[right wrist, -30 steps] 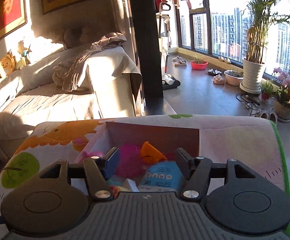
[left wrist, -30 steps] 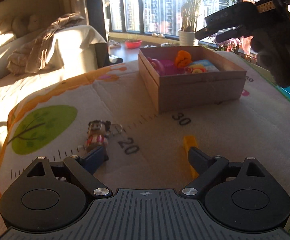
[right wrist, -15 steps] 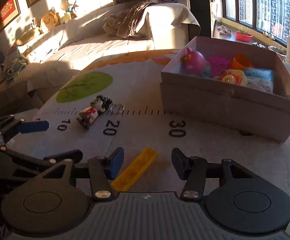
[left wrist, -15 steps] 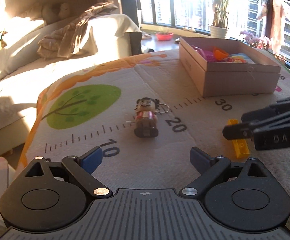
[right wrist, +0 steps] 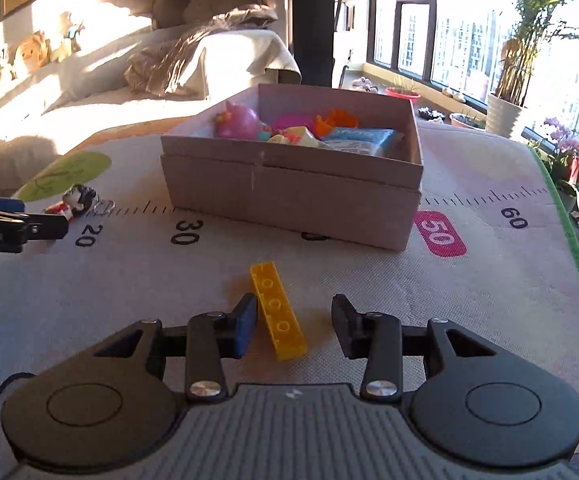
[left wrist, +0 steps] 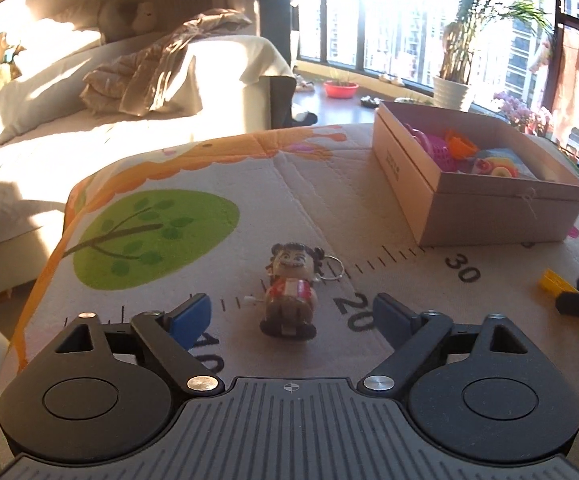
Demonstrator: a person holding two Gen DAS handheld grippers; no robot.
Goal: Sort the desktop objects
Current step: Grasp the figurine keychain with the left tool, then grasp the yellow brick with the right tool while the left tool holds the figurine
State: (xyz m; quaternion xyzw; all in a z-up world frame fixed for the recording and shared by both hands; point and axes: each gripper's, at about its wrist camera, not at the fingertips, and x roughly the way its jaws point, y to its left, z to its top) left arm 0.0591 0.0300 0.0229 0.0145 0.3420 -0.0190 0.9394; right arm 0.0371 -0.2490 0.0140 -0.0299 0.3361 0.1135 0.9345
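The right hand-held gripper (right wrist: 294,328), closing but still open, straddles the long yellow studded plastic brick (right wrist: 276,310); the left hand-held gripper (left wrist: 291,316), also narrowing, frames the small big-headed keychain figurine (left wrist: 291,290).

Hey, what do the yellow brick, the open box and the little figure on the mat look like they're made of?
Yellow brick: glossy moulded plastic, going by its row of round studs. Box: matte brown cardboard, with thin folded walls. Figure: probably painted plastic, slightly shiny, with a metal ring by its head. Mat: soft printed foam or fabric, hard to tell which.
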